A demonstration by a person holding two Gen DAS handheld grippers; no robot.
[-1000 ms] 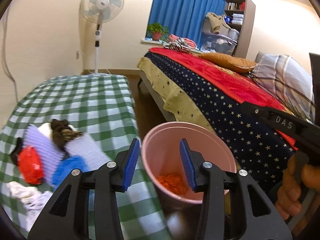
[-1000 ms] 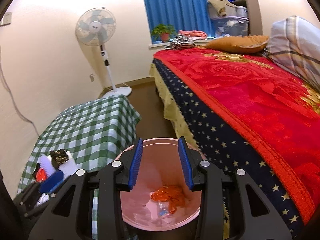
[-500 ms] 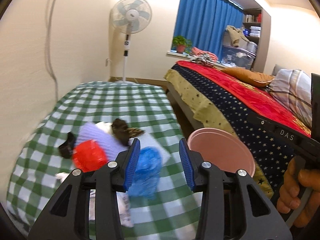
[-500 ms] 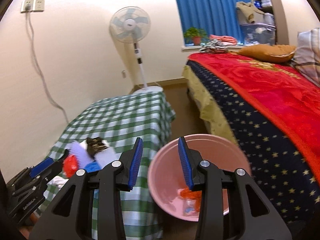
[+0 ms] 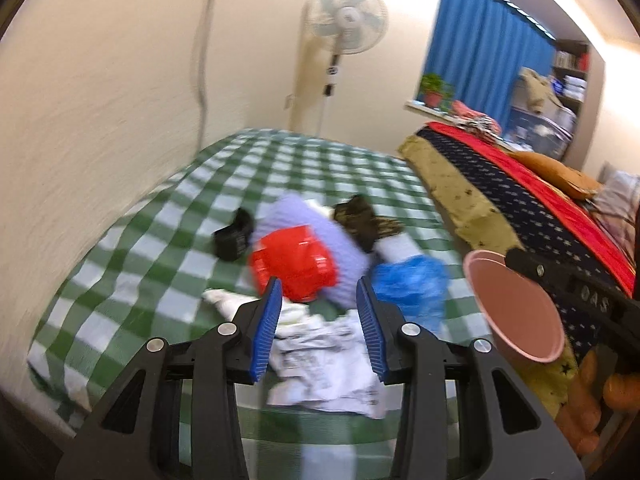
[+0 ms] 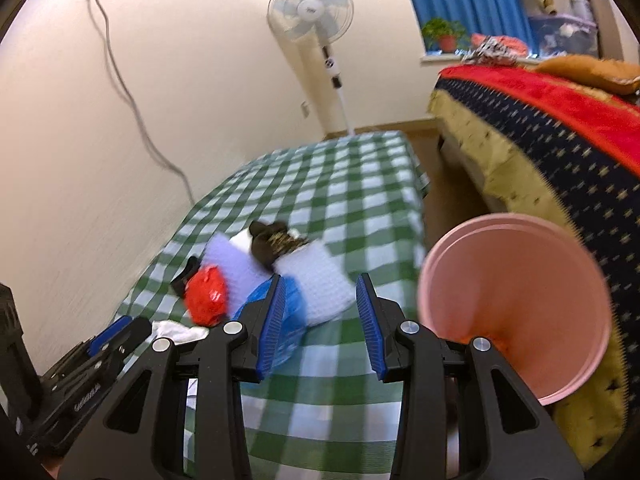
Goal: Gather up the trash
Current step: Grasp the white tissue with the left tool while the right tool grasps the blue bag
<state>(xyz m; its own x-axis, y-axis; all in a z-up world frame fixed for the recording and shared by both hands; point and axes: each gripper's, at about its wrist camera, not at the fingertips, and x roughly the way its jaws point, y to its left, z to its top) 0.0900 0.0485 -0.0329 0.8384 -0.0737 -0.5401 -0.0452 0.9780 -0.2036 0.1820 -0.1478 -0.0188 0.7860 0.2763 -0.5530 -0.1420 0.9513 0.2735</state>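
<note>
A: Where is the trash?

B: Heaped on the green-checked worktop (image 5: 312, 168). A crumpled red wrapper (image 5: 294, 266) lies against a pale lilac pad (image 5: 320, 220), a blue plastic bag (image 5: 412, 284) is just to its right, and crumpled white paper (image 5: 324, 360) sits nearest the camera. A small black item (image 5: 233, 238) lies to the left of the pile and a dark brown scrap (image 5: 360, 220) rests on top at the back.

A: And the bin?

B: A pink bucket (image 6: 516, 304) stands beside the worktop's right edge, between it and the bed (image 6: 560, 132). Something orange shows at its bottom.

A: What about the left gripper (image 5: 318, 324)?

B: Its blue jaws stand partly apart with nothing between them, hovering above the white paper and pointing at the red wrapper.

A: The right gripper (image 6: 320, 320)?

B: Also partly apart and holding nothing. It hangs over the worktop's near end, the blue bag just at its left jaw and the bucket to its right.

A: Anything else?

B: A standing fan (image 6: 312, 12) by the wall, blue curtains (image 5: 480, 52) behind. The picture is blurred.
</note>
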